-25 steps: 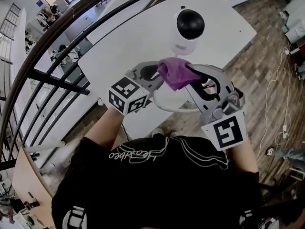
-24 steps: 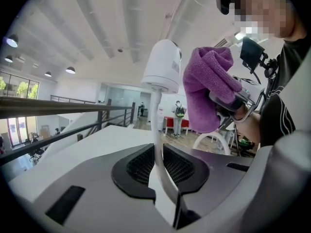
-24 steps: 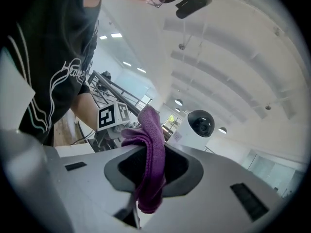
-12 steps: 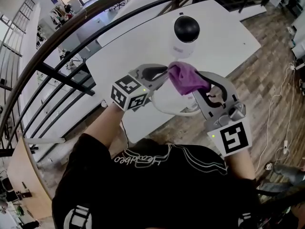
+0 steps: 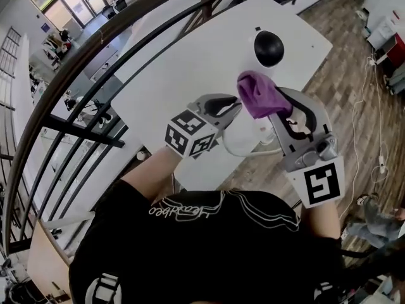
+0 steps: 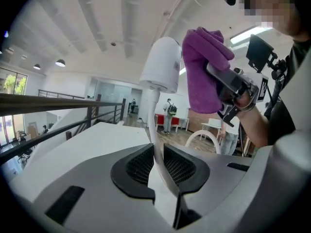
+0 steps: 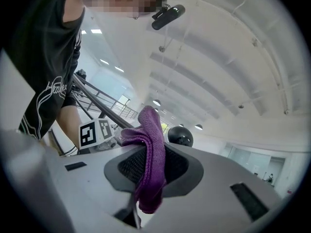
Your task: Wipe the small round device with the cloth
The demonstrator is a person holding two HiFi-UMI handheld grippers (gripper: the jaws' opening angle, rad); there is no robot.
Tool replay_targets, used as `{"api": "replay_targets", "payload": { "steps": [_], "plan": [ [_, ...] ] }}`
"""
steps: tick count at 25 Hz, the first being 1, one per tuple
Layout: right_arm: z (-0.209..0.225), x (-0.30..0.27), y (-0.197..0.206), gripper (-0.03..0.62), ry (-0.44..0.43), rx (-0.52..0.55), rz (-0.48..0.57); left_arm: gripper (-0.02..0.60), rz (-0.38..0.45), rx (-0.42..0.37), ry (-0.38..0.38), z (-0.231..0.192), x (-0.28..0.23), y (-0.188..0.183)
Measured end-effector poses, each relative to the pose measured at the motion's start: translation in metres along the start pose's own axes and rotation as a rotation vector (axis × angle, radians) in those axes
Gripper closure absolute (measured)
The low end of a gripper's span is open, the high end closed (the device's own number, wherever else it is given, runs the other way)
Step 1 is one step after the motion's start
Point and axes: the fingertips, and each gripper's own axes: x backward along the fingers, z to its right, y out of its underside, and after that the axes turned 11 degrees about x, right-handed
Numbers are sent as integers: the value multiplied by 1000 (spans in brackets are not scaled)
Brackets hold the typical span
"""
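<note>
Now that the right gripper (image 5: 271, 109) (clamped on the purple cloth (image 5: 258, 92)) has swung up beside the small round device (image 5: 268, 48) over the table (image 5: 190, 62), wiping looks imminent; left gripper (image 5: 235, 111) pinches its white cable (image 6: 151, 125).

Open-plan office loft: white tables (image 5: 190, 62), railing (image 6: 48, 104), glass partitions (image 6: 109, 97).

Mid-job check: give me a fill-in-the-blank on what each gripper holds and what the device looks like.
1. The right gripper is shut on a ___ cloth.
2. The white cable is clamped between the pads of the ___ gripper.
3. The small round device has a ___ dome on a white body.

Missing words: purple; left; black
</note>
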Motion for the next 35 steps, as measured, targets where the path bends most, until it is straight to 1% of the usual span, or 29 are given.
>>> {"api": "replay_targets", "payload": {
  "steps": [4, 6, 9, 16, 22, 25, 27, 30, 35],
  "plan": [
    [1, -16, -23, 527, 116, 48, -83, 515, -6, 9, 88, -3, 3, 2],
    [6, -24, -37, 528, 175, 79, -108, 515, -6, 16, 118, -7, 5, 2],
    [13, -31, -54, 528, 268, 153, -167, 514, -11, 21, 157, -7, 5, 3],
    [22, -47, -77, 527, 393, 229, -271, 515, -27, 65, 267, -6, 9, 4],
    [27, -56, -69, 528, 428, 231, -373, 515, -35, 103, 364, -1, 10, 2],
    [32, -60, -62, 527, 455, 203, -403, 515, -39, 119, 408, 0, 9, 0],
    [33, -63, -57, 528, 463, 203, -426, 515, -37, 127, 435, 1, 8, -1],
    [32, -67, -49, 528, 456, 217, -459, 515, -43, 144, 462, 5, 5, -4],
    [20, -77, -36, 527, 436, 199, -478, 515, -41, 161, 492, 4, 7, -5]
  ]
}}
